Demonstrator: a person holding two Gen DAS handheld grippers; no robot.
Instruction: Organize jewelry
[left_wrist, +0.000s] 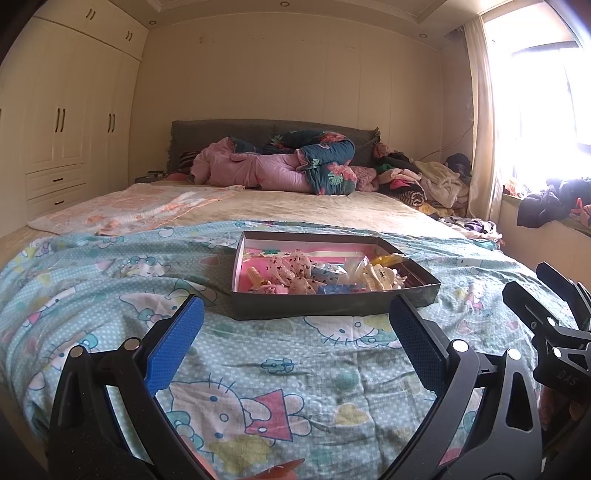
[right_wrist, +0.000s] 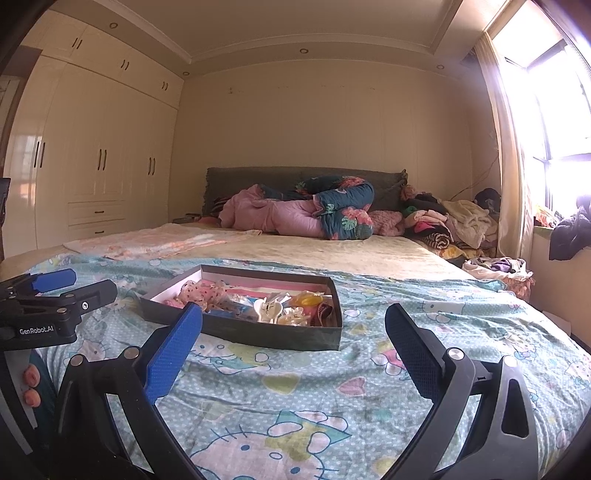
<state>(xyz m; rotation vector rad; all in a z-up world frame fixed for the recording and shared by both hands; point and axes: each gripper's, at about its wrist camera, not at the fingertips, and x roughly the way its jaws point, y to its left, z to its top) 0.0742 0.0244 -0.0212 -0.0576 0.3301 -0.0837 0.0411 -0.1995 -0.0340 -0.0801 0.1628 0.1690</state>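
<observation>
A shallow dark box (left_wrist: 332, 304) (right_wrist: 258, 334) with a pink lining rests on the cartoon-print blanket. It holds several hair accessories: a pink dotted scrunchie (left_wrist: 291, 267) (right_wrist: 201, 291), a cream claw clip (left_wrist: 382, 277) (right_wrist: 267, 308) and a yellow piece (left_wrist: 388, 259) (right_wrist: 308, 298). My left gripper (left_wrist: 295, 325) is open just short of the box's near wall, nothing between its blue pads. My right gripper (right_wrist: 293, 332) is also open and empty, with the box ahead and slightly left of it. Each gripper shows at the edge of the other's view.
The turquoise blanket (left_wrist: 277, 369) covers the near part of the bed. Rolled quilts (left_wrist: 295, 166) lie at the headboard, and a heap of clothes (left_wrist: 424, 181) sits at the far right. Wardrobes (right_wrist: 92, 166) line the left wall; a window (right_wrist: 554, 129) is on the right.
</observation>
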